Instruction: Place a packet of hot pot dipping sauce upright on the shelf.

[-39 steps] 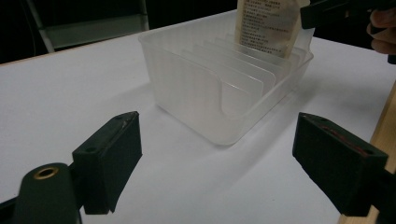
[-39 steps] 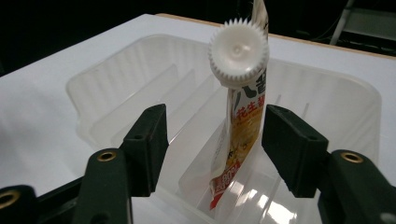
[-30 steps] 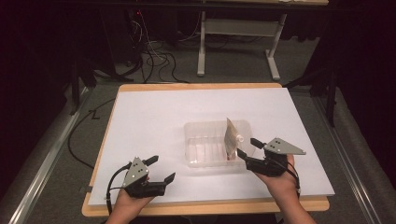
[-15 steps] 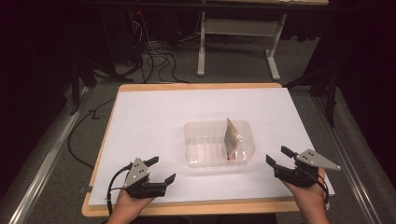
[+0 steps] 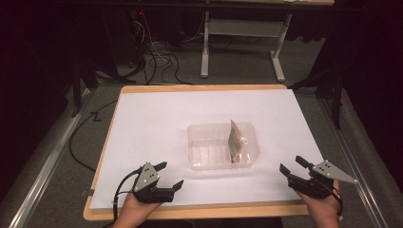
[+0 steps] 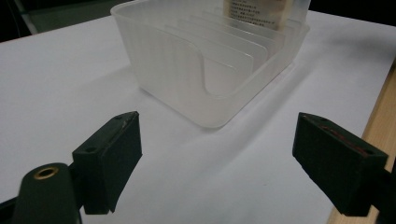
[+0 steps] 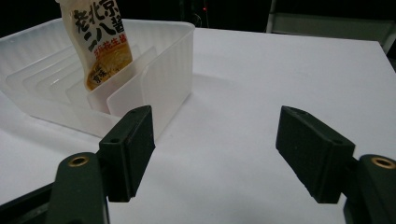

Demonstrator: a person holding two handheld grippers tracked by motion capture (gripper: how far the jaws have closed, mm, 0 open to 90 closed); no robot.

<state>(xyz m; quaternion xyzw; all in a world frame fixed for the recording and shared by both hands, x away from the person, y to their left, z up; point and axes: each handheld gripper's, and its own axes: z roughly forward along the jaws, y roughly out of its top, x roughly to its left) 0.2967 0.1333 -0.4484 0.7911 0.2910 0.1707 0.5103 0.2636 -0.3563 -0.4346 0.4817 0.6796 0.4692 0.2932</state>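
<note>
Since a second ago, the right gripper [image 5: 295, 167] has pulled back from the tub toward the near right corner of the table, and its jaws have just been opening, with nothing between them. They now stand wide apart, empty, hovering over bare white surface well clear of the tub.

Largest in the scene is the table [image 5: 157, 118], a wooden board covered by a white sheet, with a dark floor and cables beyond it. Near the middle of the sheet sits a clear plastic tub [image 5: 204, 142] with upright dividers inside. At the right end of the tub a sauce packet [image 5: 235, 139] stands on its edge, leaning slightly, slotted between the dividers. In the right gripper view the packet [image 7: 100, 42] shows yellow and white print with bold dark characters, and the tub [image 7: 173, 60] lies just beyond the left jaw.

At the near left edge of the table, the left gripper [image 5: 171, 175] rests in a hand, its jaws spread apart and holding nothing. In the left gripper view the tub [image 6: 187, 70] sits a little ahead of the jaws, apart from them.
</note>
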